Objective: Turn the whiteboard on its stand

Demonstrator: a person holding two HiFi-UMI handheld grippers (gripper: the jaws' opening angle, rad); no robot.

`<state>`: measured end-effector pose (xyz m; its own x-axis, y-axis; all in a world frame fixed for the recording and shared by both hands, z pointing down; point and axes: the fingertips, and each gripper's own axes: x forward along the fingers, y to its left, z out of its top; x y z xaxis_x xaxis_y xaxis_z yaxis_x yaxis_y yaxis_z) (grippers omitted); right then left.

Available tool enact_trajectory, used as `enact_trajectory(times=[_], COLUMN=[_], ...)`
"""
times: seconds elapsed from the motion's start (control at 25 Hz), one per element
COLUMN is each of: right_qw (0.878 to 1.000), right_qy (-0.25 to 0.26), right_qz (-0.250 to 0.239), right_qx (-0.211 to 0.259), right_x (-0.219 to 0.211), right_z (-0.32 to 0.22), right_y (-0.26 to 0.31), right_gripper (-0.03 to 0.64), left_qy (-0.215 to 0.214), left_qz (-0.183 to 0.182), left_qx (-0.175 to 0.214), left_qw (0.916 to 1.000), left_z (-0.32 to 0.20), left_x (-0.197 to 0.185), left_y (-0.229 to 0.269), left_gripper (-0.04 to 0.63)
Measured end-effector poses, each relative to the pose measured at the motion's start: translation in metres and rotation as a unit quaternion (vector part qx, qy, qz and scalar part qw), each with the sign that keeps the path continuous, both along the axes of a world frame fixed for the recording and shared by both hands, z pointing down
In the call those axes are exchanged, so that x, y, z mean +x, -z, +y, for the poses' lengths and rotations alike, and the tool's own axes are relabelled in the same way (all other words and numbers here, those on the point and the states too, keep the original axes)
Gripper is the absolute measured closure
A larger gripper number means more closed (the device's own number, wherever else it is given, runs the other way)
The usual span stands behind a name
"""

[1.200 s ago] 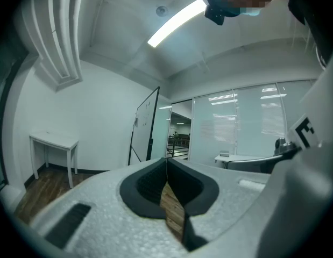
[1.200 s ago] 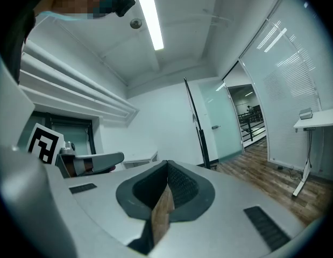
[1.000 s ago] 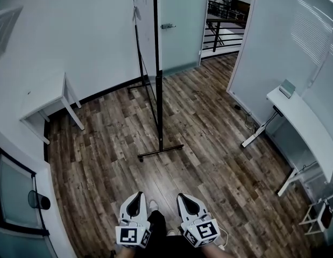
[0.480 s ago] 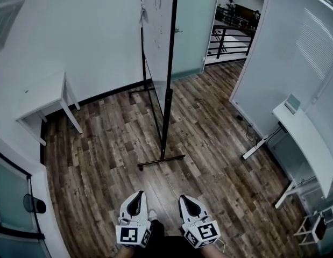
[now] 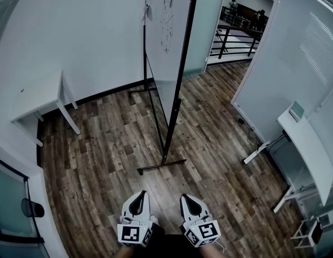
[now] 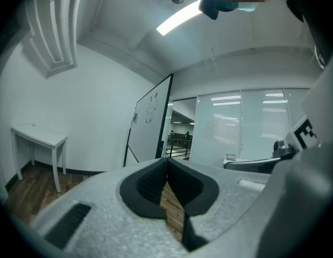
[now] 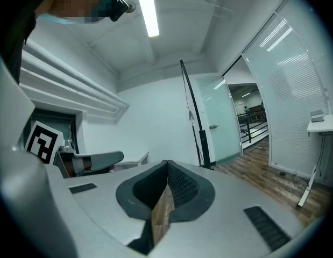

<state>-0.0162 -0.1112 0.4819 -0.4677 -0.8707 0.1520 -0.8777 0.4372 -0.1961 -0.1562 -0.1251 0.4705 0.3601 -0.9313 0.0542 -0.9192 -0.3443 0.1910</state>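
The whiteboard (image 5: 167, 31) stands upright on a black stand (image 5: 171, 128) with a floor foot (image 5: 161, 165). It is seen nearly edge-on in the head view, a short way ahead on the wooden floor. My left gripper (image 5: 139, 194) and right gripper (image 5: 185, 197) are side by side at the bottom of that view, well short of the stand, touching nothing. In the left gripper view the left gripper (image 6: 166, 162) is shut and empty, with the whiteboard (image 6: 150, 123) beyond it. In the right gripper view the right gripper (image 7: 167, 165) is shut and empty, with the whiteboard's black frame (image 7: 197, 125) behind.
A small white table (image 5: 40, 97) stands by the left wall. A long white desk (image 5: 310, 144) runs along the glass partition on the right. Behind the whiteboard are a frosted glass door (image 5: 205, 26) and an open doorway with black railings (image 5: 236, 36).
The whiteboard and its stand have come nearer and now fill more of the head view. Both grippers keep their place at the bottom and stay shut.
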Motion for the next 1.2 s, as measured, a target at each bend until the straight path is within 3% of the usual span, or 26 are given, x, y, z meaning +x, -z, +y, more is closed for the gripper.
enact_trajectory(times=[0.56,1.2], right_qw=[1.0,0.999], right_qy=[-0.007,0.035], right_qz=[0.003,0.011], right_qx=[-0.007,-0.007], right_x=[-0.008,0.017], right_z=[-0.073,-0.201], right_y=[-0.009,-0.015], right_gripper=[0.604,0.604], left_qy=[0.005,0.065], left_qz=[-0.004,0.003], left_qx=[-0.014,-0.006], left_qw=[0.9999,0.9979], left_z=[-0.058,-0.155], left_x=[-0.016,0.003], left_y=[-0.008,0.002], left_gripper=[0.578,0.577])
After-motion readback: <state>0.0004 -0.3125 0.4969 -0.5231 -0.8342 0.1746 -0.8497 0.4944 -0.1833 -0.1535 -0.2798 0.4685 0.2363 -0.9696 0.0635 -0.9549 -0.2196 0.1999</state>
